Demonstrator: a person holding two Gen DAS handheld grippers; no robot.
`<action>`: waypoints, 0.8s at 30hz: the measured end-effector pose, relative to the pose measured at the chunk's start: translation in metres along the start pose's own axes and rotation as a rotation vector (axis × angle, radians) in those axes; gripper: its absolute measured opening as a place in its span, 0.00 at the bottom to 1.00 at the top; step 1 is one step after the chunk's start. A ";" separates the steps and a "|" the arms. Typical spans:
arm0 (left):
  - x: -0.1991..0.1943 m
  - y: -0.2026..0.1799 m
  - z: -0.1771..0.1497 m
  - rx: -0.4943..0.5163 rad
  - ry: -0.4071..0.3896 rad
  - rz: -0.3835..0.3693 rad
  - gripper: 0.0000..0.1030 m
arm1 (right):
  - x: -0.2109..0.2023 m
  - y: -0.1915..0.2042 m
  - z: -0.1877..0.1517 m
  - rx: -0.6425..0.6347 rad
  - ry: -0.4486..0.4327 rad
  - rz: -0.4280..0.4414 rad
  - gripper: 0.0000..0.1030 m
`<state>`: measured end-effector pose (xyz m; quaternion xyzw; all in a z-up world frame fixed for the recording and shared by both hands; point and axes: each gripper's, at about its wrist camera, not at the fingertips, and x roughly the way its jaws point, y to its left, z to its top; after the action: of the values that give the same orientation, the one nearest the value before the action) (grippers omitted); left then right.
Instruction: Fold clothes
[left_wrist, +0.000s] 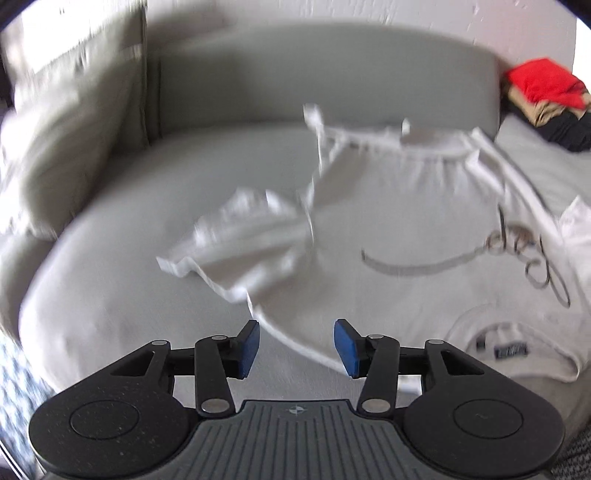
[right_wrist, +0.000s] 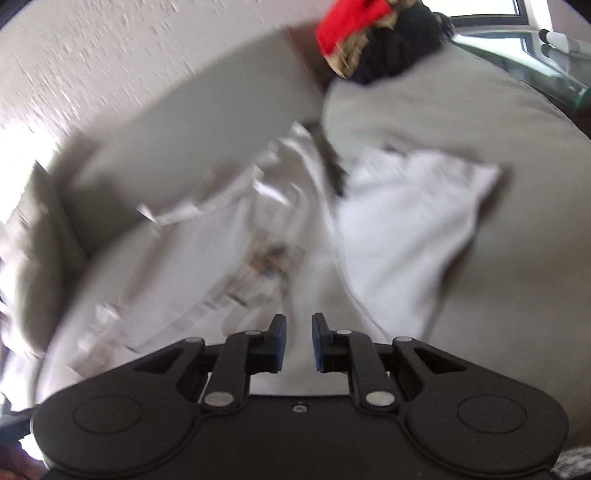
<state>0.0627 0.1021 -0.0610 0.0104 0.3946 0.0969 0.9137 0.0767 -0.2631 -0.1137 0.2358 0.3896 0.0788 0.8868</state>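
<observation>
The right tongs (right_wrist: 298, 341) hang with their blue pads a narrow gap apart, holding nothing, above a blurred white shirt (right_wrist: 399, 229) spread on a grey couch (right_wrist: 480, 122). A clothes pile (right_wrist: 373, 33) sits beyond.

Daylit, heavy motion blur, probably window-lit right.

Grey sofa (left_wrist: 110, 295) carries everything. White T-shirt (left_wrist: 406, 206) spread on seat, collar at near right, one sleeve crumpled left. Pile of clothes (left_wrist: 546, 99), red on top, far right. Cushion (left_wrist: 66, 129) far left, probably leaning on backrest; views blurred.
</observation>
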 end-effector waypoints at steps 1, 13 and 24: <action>-0.007 0.001 0.004 0.001 -0.025 0.001 0.46 | -0.006 0.007 0.008 -0.005 -0.018 0.024 0.15; -0.014 -0.013 0.123 -0.090 -0.166 -0.035 0.61 | -0.019 0.075 0.105 -0.077 -0.140 0.178 0.42; 0.188 -0.076 0.172 -0.038 0.034 -0.073 0.37 | 0.158 0.030 0.201 -0.021 -0.041 0.017 0.16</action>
<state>0.3256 0.0726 -0.0848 -0.0231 0.4084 0.0712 0.9097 0.3325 -0.2576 -0.0856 0.2312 0.3683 0.0856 0.8964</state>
